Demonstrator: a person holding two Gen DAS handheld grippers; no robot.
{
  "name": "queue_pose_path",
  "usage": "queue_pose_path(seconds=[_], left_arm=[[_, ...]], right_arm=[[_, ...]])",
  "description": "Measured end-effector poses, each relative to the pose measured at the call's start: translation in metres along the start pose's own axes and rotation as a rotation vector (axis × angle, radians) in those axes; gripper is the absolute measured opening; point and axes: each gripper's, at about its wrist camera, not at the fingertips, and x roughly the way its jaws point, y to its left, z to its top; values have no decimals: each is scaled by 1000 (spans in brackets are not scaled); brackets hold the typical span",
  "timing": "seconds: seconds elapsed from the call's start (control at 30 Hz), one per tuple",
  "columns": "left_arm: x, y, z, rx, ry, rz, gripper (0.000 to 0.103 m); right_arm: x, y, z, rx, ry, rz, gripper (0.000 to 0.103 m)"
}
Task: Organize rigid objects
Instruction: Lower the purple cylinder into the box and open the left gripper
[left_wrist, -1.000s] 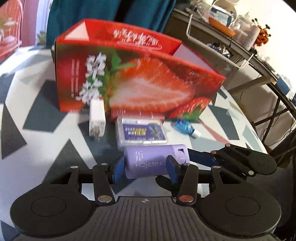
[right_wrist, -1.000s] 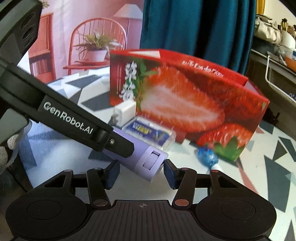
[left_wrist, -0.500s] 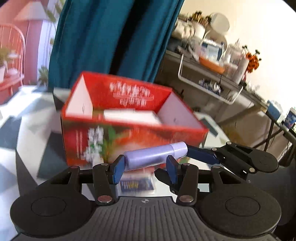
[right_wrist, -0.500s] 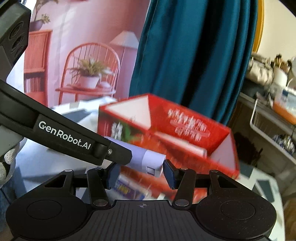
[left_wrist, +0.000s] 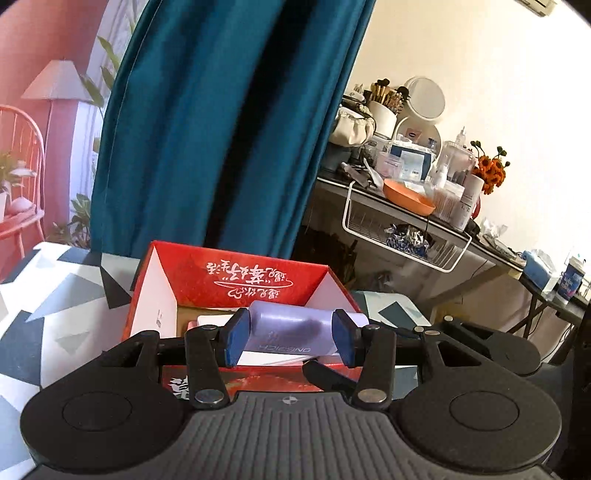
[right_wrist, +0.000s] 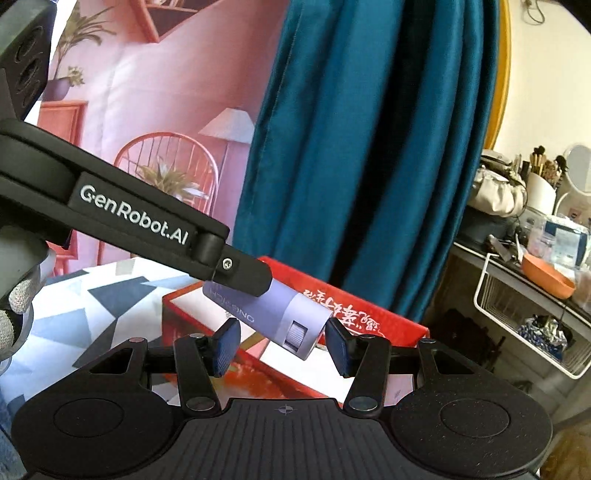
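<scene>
My left gripper (left_wrist: 290, 341) is shut on a lilac cylinder-shaped device (left_wrist: 291, 332) and holds it crosswise above the open red strawberry box (left_wrist: 258, 277). White flat items lie inside the box under it. In the right wrist view the same lilac device (right_wrist: 273, 314) sticks out of the left gripper's finger, its end between my right gripper's pads. My right gripper (right_wrist: 282, 347) is open; its blue pads (right_wrist: 225, 347) stand on either side of the device's end without touching it. The red box (right_wrist: 369, 325) lies below.
The box stands on a table with a grey, white and black triangle pattern (left_wrist: 55, 306). A teal curtain (left_wrist: 229, 129) hangs behind. A cluttered dark desk with a white wire basket (left_wrist: 406, 236) is at the right. A gloved hand (right_wrist: 18, 306) shows at the left.
Both grippers have risen from the tabletop. The left gripper has carried the lilac device up and over the open box. The items left on the table have dropped out of view.
</scene>
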Motion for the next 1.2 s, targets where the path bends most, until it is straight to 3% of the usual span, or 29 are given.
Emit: queue_pose_path(seconds=[0.47, 0.8, 1.0, 1.2], left_arm=[[22, 14, 11, -10, -11, -11, 50], [75, 36, 20, -33, 118, -69, 50], [117, 53, 12, -77, 224, -82, 50], [140, 72, -1, -113, 300, -77, 50]], right_arm=[[25, -5, 5, 3, 4, -6, 47], [64, -27, 6, 30, 46, -6, 47], [104, -40, -4, 58, 137, 16, 47], [139, -51, -15, 160, 249, 93, 48]])
